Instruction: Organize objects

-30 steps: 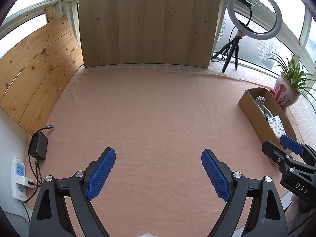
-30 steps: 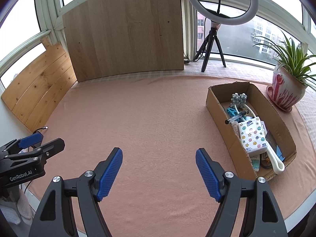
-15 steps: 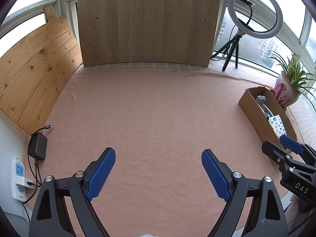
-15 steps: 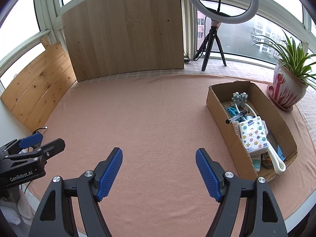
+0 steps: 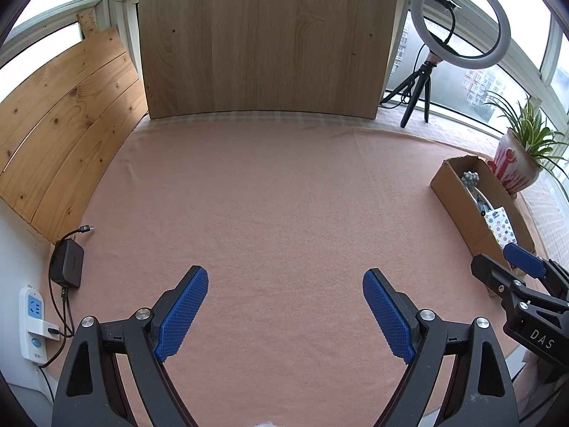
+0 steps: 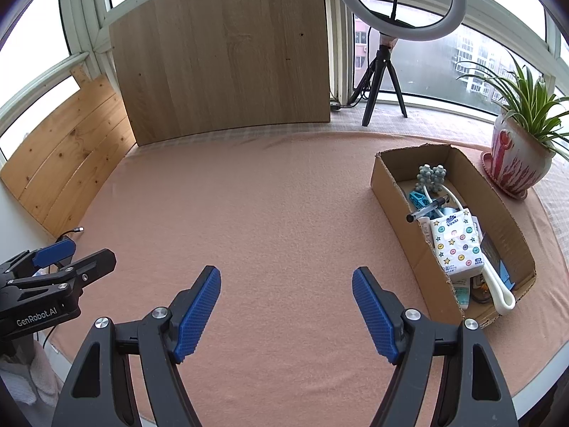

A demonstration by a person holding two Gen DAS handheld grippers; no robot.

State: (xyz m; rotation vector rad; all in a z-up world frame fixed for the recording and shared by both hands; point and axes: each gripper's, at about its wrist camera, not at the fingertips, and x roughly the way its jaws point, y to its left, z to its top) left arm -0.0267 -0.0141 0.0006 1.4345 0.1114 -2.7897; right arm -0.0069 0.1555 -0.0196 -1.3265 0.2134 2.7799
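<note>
Packed into a cardboard box point(image 6: 398, 199) near the right edge of the table point(image 6: 270, 213): a star-patterned tissue pack point(image 6: 457, 245) lying on top, a black-capped pen point(image 6: 428, 209) propped across the middle, a grey knobbly massager point(image 6: 432, 176) at the far end, a blue clip point(image 6: 416, 199) beside it, a white looped handle point(image 6: 499, 293) trailing towards the near end. Further small items underneath, too hidden to tell apart. Same box point(image 5: 458, 199) seen edge-on from the left wrist view, tissue pack point(image 5: 501, 222) just showing above its wall.

Just beyond the box, at the far right corner, a red-and-white plant pot point(image 6: 515, 163) with long green leaves. Along the far edge, a ring light on a tripod point(image 6: 386, 53) and an upright wooden board point(image 6: 224, 64); along the left edge, a slanted pine panel point(image 6: 71, 163). Off the left edge, a black power adapter point(image 5: 67, 263) and a white power strip point(image 5: 33, 320) with cables.

Pink cloth covering the table, bare across its middle. Right gripper point(image 6: 286, 313) poised over the near edge, blue pads apart, nothing between them, box well off to its right. Left gripper point(image 5: 286, 315) likewise over the near edge, jaws spread wide, holding nothing. Each tool's tip visible at the other's side: left gripper point(image 6: 57, 267) low left in the right wrist view, right gripper point(image 5: 512, 267) low right in the left wrist view, close in front of the box's near end.
</note>
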